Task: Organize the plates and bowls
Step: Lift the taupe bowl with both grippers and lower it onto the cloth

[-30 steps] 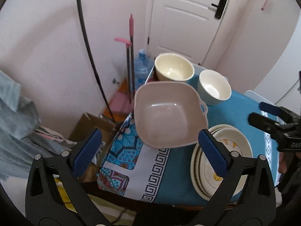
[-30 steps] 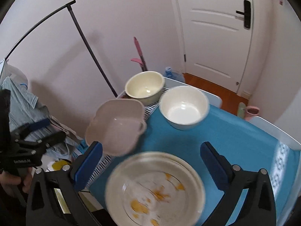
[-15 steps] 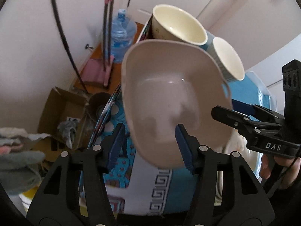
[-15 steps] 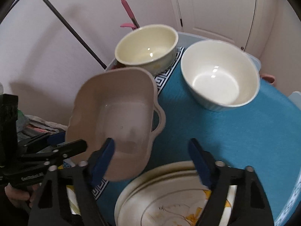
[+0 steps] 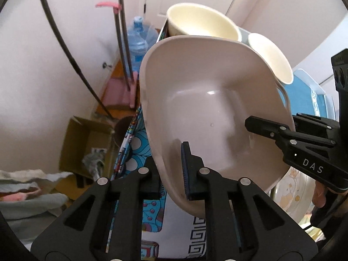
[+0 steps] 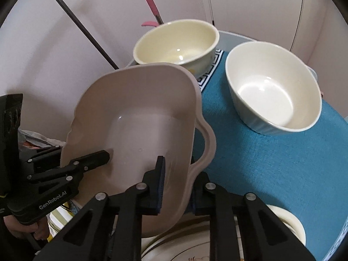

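Both grippers — left (image 5: 171, 169), right (image 6: 176, 187) — clamp the pink basin (image 6: 141, 119) beside the plates (image 6: 195, 245); lift level, evenly.

Three bowls (image 6: 274, 87), one stack of plates (image 6: 195, 250), two grippers (image 6: 174, 184).

Beige dish (image 6: 139, 113), cream bowl (image 6: 176, 41), white bowl (image 6: 271, 91), teal tablecloth (image 6: 271, 163).

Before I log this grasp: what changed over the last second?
Both tongs came down and have just been closing on the pink handled basin: the left tongs pinch its left wall, the right tongs its right wall. The cream bowl, white bowl and plates stayed put.
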### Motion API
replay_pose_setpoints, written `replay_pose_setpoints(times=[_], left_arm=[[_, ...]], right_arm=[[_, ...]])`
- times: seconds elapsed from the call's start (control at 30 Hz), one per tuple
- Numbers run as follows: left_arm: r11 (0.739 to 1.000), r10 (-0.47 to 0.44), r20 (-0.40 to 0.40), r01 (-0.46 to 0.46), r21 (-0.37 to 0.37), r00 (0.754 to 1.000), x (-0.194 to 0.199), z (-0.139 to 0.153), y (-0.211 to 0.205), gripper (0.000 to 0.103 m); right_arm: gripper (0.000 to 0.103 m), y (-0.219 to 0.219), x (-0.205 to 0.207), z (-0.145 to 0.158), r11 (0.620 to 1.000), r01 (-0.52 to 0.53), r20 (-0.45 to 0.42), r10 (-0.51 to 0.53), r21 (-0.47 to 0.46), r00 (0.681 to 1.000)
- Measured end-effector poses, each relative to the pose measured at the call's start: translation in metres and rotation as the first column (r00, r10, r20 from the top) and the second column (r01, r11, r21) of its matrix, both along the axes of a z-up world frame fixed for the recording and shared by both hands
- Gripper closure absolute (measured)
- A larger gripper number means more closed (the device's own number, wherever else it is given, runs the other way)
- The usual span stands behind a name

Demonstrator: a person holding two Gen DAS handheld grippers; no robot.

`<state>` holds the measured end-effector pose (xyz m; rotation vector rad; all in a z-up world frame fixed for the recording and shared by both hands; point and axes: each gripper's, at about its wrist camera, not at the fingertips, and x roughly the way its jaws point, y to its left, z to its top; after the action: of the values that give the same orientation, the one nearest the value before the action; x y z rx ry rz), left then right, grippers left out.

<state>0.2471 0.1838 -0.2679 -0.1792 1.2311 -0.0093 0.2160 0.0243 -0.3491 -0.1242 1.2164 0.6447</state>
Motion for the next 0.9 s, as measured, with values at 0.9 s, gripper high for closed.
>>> replay_pose_setpoints(times=[0.9], left_arm=[[0.945,-0.320,0.165,0.328,-0.018,0.933,-0.060,0.079,-0.317,0.091]], right_arm=[[0.085,-0.324,-0.096,0.113,0.944,0.328,0.204,-0.328,0.035,0.922]])
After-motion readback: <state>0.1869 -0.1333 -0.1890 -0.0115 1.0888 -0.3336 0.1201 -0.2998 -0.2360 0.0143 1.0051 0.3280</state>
